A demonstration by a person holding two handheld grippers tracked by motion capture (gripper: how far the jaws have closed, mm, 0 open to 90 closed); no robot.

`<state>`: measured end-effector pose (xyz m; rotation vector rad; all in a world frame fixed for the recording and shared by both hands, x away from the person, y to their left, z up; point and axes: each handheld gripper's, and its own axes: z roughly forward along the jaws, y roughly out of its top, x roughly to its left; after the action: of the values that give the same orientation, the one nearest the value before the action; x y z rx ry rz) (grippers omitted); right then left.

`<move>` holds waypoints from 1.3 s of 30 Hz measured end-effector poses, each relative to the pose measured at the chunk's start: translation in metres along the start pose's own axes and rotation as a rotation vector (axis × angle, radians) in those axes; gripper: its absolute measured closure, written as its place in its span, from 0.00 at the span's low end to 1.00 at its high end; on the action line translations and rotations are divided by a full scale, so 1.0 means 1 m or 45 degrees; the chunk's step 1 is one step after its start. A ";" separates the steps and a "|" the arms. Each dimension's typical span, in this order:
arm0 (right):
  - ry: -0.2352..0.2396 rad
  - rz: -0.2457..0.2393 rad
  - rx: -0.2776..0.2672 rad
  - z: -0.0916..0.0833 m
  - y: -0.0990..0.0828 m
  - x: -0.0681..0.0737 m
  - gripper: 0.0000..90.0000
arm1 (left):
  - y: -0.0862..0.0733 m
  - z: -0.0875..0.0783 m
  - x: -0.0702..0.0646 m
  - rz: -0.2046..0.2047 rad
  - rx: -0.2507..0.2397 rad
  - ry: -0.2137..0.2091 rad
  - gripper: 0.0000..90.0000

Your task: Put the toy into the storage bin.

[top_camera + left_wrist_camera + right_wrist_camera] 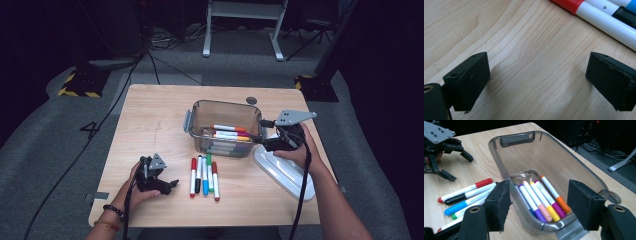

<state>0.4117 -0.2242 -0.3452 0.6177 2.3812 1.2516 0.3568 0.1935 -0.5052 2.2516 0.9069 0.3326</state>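
The clear grey-tinted plastic container [584,173] stands near the middle of the wooden table [150,130], long and rounded, with grey latch tabs at its ends. Markers [541,197] with orange, purple, yellow, pink and violet caps lie side by side on its bottom. The right gripper [539,203] hangs at its near end, jaws wide, nothing between them. Five more markers [204,175] lie in a row on the table in front. The left gripper [537,82] rests beside them, jaws wide and empty.

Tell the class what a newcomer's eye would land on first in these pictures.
The clear grey plastic tub at the middle of the wooden table, with bright markers inside, draws the eye first. Next comes the row of markers lying before it, flanked by the open left gripper and open right gripper.
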 end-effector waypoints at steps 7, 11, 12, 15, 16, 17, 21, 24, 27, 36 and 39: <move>0.000 -0.018 -0.017 -0.007 -0.015 0.025 0.34 | 0.000 0.000 0.000 -0.001 0.002 -0.002 0.06; 0.005 -0.028 -0.027 -0.005 -0.026 0.041 0.33 | 0.000 0.000 0.000 -0.001 0.002 -0.002 0.06; 0.010 -0.036 -0.020 -0.004 -0.029 0.045 0.33 | 0.000 0.000 0.000 -0.002 0.002 -0.002 0.06; 0.020 -0.037 -0.017 0.001 -0.037 0.054 0.32 | 0.000 0.000 0.000 -0.001 0.002 -0.002 0.06; 0.022 -0.030 -0.019 0.003 -0.040 0.056 0.32 | 0.000 0.000 0.000 -0.001 0.002 -0.002 0.06; 0.027 -0.029 -0.018 0.004 -0.042 0.058 0.31 | 0.000 0.000 0.000 -0.001 0.002 -0.002 0.06; 0.056 -0.033 0.006 0.017 -0.048 0.069 0.33 | 0.000 0.000 0.000 0.001 0.003 -0.003 0.06; 0.082 -0.018 0.008 0.031 -0.053 0.077 0.34 | 0.000 0.000 0.000 0.001 0.003 -0.003 0.06; 0.098 -0.031 0.049 0.047 -0.057 0.083 0.34 | 0.000 0.000 0.000 0.001 0.003 -0.004 0.06; 0.163 -0.040 0.139 0.096 -0.062 0.103 0.35 | 0.000 0.000 0.001 0.002 0.003 -0.005 0.06; 0.172 -0.040 0.143 0.104 -0.062 0.106 0.36 | 0.000 0.000 0.001 0.002 0.003 -0.005 0.06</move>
<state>0.3650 -0.1287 -0.4652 0.5421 2.5768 1.1871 0.3573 0.1937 -0.5051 2.2546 0.9035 0.3276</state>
